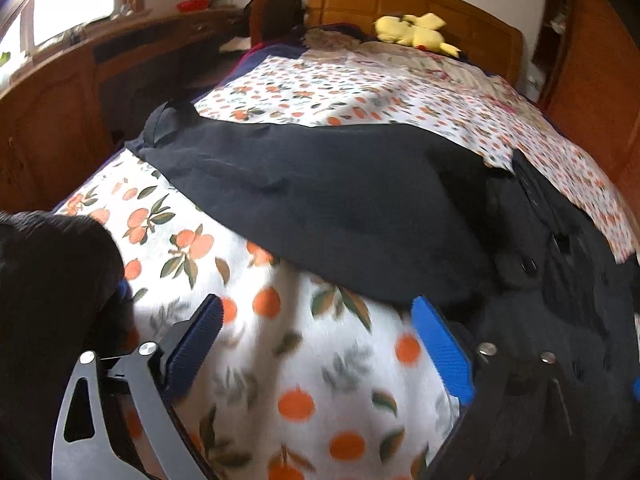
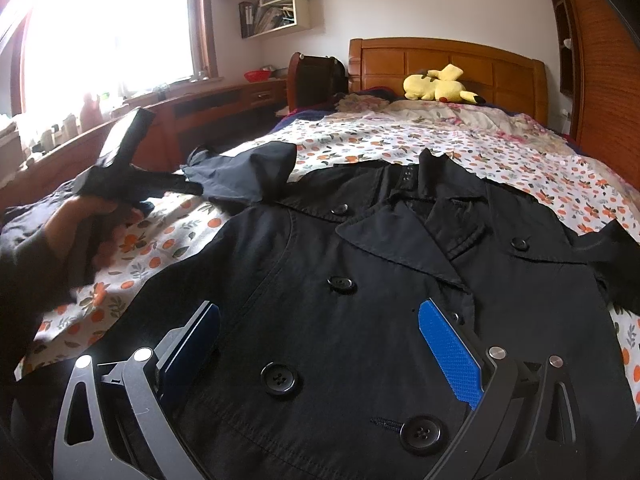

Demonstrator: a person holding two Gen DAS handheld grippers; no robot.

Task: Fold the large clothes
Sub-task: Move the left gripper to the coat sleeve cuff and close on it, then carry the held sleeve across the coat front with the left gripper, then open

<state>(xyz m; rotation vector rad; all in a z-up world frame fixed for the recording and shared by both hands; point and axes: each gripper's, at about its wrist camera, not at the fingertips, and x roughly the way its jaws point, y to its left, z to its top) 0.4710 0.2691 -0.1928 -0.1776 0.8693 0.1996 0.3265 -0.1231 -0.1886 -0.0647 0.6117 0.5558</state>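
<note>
Black double-breasted coat [image 2: 360, 280] spread front-up across orange-print bedspread [image 1: 304, 360], collar toward far headboard [image 2: 444, 60], 1 sleeve [image 1: 320, 200] stretched left to bed's left edge. Left gripper [image 1: 316, 340] poised over bare bedspread just near of that sleeve, jaws wide apart, nothing between. Right gripper [image 2: 320, 344] above coat front, jaws open, straddling cloth and buttons, not pinching. Open bedspread far of coat, up to yellow plush toy [image 2: 440, 86]. Wooden cabinets [image 1: 52, 128] close along left side.
</note>
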